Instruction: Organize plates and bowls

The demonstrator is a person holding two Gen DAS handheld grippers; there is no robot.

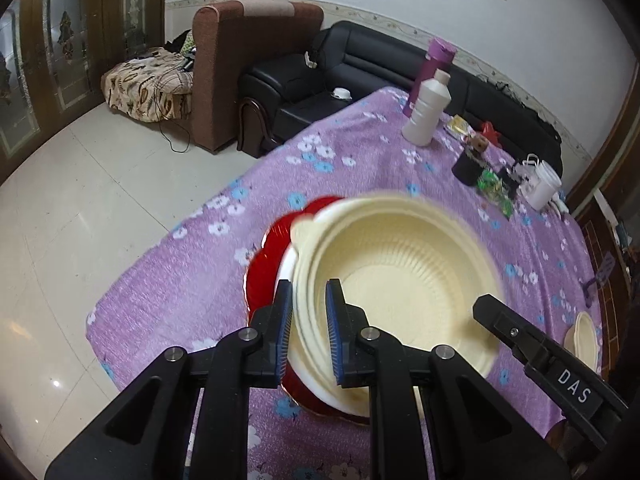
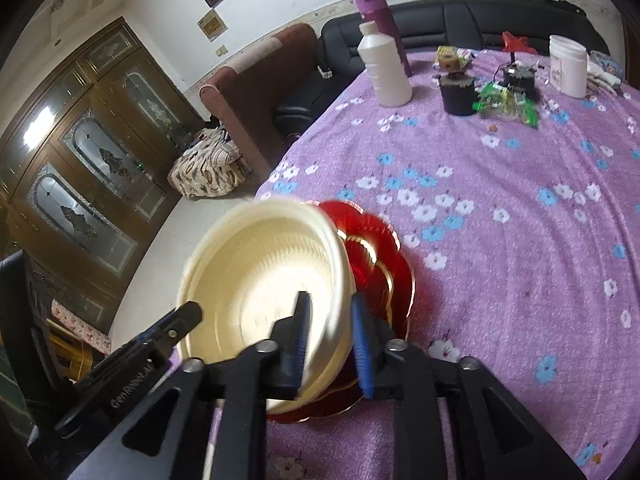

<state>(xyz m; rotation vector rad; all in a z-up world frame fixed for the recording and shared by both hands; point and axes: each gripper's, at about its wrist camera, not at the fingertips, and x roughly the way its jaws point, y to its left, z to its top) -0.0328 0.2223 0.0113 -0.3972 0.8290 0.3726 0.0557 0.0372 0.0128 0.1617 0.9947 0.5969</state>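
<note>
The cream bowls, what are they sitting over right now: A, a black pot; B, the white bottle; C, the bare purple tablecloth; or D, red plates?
D: the stack of cream bowls sits over the red plates, whose scalloped red edges stick out from beneath it in both wrist views, on the purple tablecloth.

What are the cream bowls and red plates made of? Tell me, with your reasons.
Cream bowls: probably thin moulded plastic or pulp, matte, with ribbed walls and nested rims. Red plates: likely glossy plastic, with bright glare, scalloped edges and a gold rim line.
</note>
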